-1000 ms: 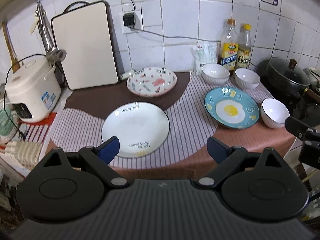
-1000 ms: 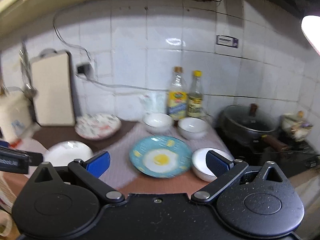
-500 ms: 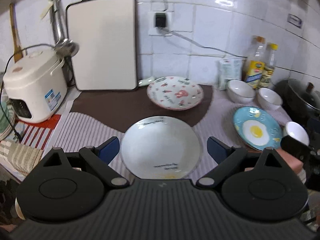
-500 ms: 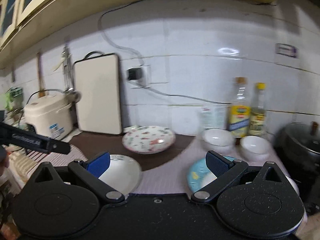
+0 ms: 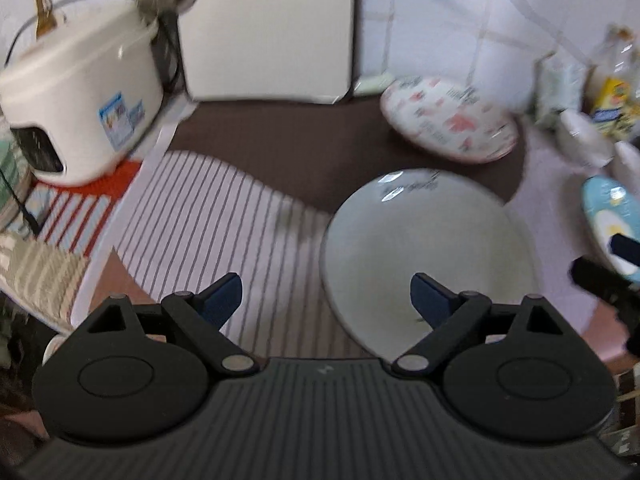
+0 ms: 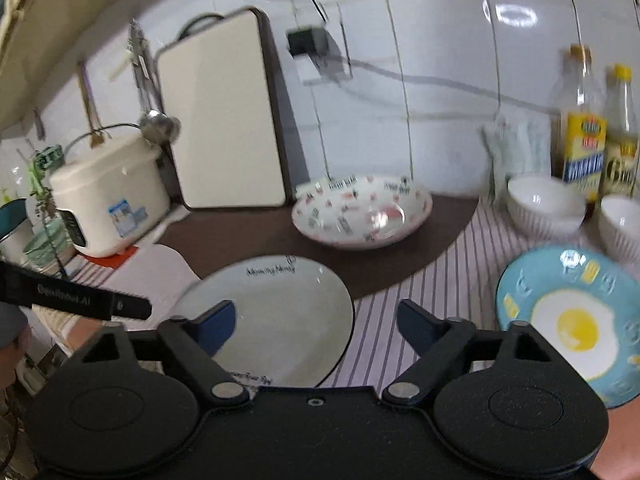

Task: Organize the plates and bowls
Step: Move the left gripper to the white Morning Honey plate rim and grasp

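Observation:
A white plate with black lettering (image 5: 428, 248) (image 6: 272, 312) lies on the striped cloth. My left gripper (image 5: 326, 298) hangs over its left rim, jaws wide and closing, the pads touching nothing. My right gripper (image 6: 316, 322) hovers over the same plate's right rim, jaws also closing with nothing pressed between them. Behind it sits a pink-patterned plate (image 5: 448, 120) (image 6: 362, 212). A blue fried-egg plate (image 6: 572, 320) (image 5: 608, 216) lies to the right. Two white bowls (image 6: 544, 204) (image 6: 624, 224) stand behind that plate.
A white rice cooker (image 5: 80, 108) (image 6: 108, 192) stands at the left, and a cream cutting board (image 5: 268, 28) (image 6: 224, 112) leans on the tiled wall. Two oil bottles (image 6: 580, 132) stand at the back right. A power cord runs from the wall socket (image 6: 308, 40).
Both grippers have dropped and swung left toward the white plate, which now looms larger under them. The stove pot has left both views. Both pairs of fingers stand slightly narrower.

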A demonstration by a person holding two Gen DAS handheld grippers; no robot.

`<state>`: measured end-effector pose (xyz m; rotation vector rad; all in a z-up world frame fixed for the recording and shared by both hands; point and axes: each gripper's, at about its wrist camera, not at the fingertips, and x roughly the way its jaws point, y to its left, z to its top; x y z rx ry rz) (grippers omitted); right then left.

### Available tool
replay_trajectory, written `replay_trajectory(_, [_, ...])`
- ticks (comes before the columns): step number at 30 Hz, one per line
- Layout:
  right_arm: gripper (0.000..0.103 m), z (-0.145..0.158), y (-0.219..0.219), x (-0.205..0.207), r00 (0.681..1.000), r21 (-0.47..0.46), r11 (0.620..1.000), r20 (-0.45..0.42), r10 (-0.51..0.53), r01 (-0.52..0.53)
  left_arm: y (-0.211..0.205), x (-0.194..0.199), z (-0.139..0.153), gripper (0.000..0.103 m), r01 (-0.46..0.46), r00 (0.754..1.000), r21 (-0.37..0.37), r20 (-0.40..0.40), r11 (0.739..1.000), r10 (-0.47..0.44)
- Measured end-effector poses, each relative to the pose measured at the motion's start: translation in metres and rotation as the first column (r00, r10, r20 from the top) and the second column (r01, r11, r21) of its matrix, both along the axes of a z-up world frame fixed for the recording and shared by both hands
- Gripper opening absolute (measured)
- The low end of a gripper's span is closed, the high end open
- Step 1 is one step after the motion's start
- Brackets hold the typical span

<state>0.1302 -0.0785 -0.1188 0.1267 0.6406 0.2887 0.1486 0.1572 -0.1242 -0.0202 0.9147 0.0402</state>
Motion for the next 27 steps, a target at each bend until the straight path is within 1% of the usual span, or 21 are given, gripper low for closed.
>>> replay_trajectory(4, [0.088,-0.022,0.004,0.012,0.999,-0.001,1.000,-0.042,0.002,-0.002,0.010,0.017,-0.028,0.081,-0.017,0.998,-0.027,-0.058,0.999,0.016])
replay_trajectory(5, [0.088,-0.026,0.004,0.015,0.999,-0.007,1.000,-0.046,0.002,-0.002,0.010,0.020,-0.034,0.075,-0.017,0.997,-0.027,-0.075,1.000,0.015])
replay_trajectory(6, [0.087,-0.030,0.004,0.018,0.999,-0.009,1.000,-0.052,-0.001,0.001,0.010,0.024,-0.039,0.071,-0.016,0.996,-0.027,-0.090,1.000,0.013])
replay_trajectory(8, [0.086,-0.038,0.001,0.024,0.997,0.014,1.000,-0.075,-0.012,0.013,0.009,0.031,-0.046,0.070,-0.008,0.994,-0.031,-0.108,0.999,0.005])
replay_trajectory(10, [0.082,-0.044,-0.003,0.031,0.994,0.041,0.999,-0.103,-0.020,0.024,0.008,0.037,-0.052,0.062,-0.003,0.992,-0.038,-0.124,0.999,-0.001])
replay_trajectory(11, [0.078,-0.048,-0.004,0.033,0.993,0.053,0.998,-0.117,-0.022,0.028,0.007,0.040,-0.053,0.058,0.001,0.992,-0.044,-0.130,0.999,-0.007])
replay_trajectory(12, [0.068,-0.051,-0.005,0.035,0.992,0.061,0.998,-0.127,-0.022,0.029,0.006,0.041,-0.054,0.055,0.007,0.991,-0.050,-0.132,0.999,-0.014])
replay_trajectory(13, [0.058,-0.052,-0.005,0.037,0.990,0.066,0.997,-0.137,-0.021,0.030,0.005,0.042,-0.055,0.055,0.016,0.992,-0.055,-0.127,0.998,-0.023])
replay_trajectory(14, [0.037,-0.051,-0.007,0.037,0.989,0.075,0.996,-0.146,-0.031,0.043,0.004,0.043,-0.056,0.055,0.023,0.992,-0.049,-0.122,0.999,-0.028])
replay_trajectory(15, [0.031,-0.050,-0.008,0.039,0.987,0.085,0.995,-0.153,-0.040,0.053,0.003,0.042,-0.056,0.051,0.032,0.993,-0.044,-0.115,0.999,-0.037])
replay_trajectory(16, [0.029,-0.049,-0.009,0.039,0.987,0.098,0.994,-0.157,-0.040,0.056,0.002,0.041,-0.056,0.049,0.047,0.993,-0.043,-0.106,0.998,-0.051])
replay_trajectory(17, [0.026,-0.049,-0.010,0.040,0.986,0.104,0.993,-0.163,-0.030,0.048,0.001,0.042,-0.056,0.045,0.055,0.993,-0.044,-0.103,0.997,-0.059])
replay_trajectory(18, [0.022,-0.049,-0.010,0.040,0.985,0.095,0.994,-0.170,-0.028,0.044,0.001,0.043,-0.055,0.038,0.060,0.993,-0.056,-0.102,0.997,-0.066])
replay_trajectory(19, [0.020,-0.051,-0.010,0.043,0.982,0.088,0.995,-0.188,-0.024,0.041,0.001,0.045,-0.055,0.036,0.060,0.992,-0.074,-0.106,0.995,-0.068])
replay_trajectory(20, [0.018,-0.054,-0.010,0.046,0.977,0.082,0.996,-0.212,-0.028,0.047,0.001,0.047,-0.055,0.031,0.059,0.991,-0.085,-0.111,0.995,-0.068])
replay_trajectory(21, [0.018,-0.055,-0.012,0.047,0.974,0.082,0.995,-0.222,-0.035,0.054,0.000,0.048,-0.054,0.028,0.063,0.991,-0.090,-0.114,0.994,-0.073])
replay_trajectory(23, [0.018,-0.057,-0.014,0.049,0.973,0.106,0.993,-0.230,-0.022,0.047,-0.003,0.049,-0.054,0.028,0.071,0.990,-0.074,-0.113,0.995,-0.079])
replay_trajectory(27, [0.017,-0.060,-0.013,0.055,0.966,0.106,0.994,-0.258,0.007,0.021,-0.002,0.049,-0.054,0.027,0.060,0.991,-0.092,-0.116,0.994,-0.070])
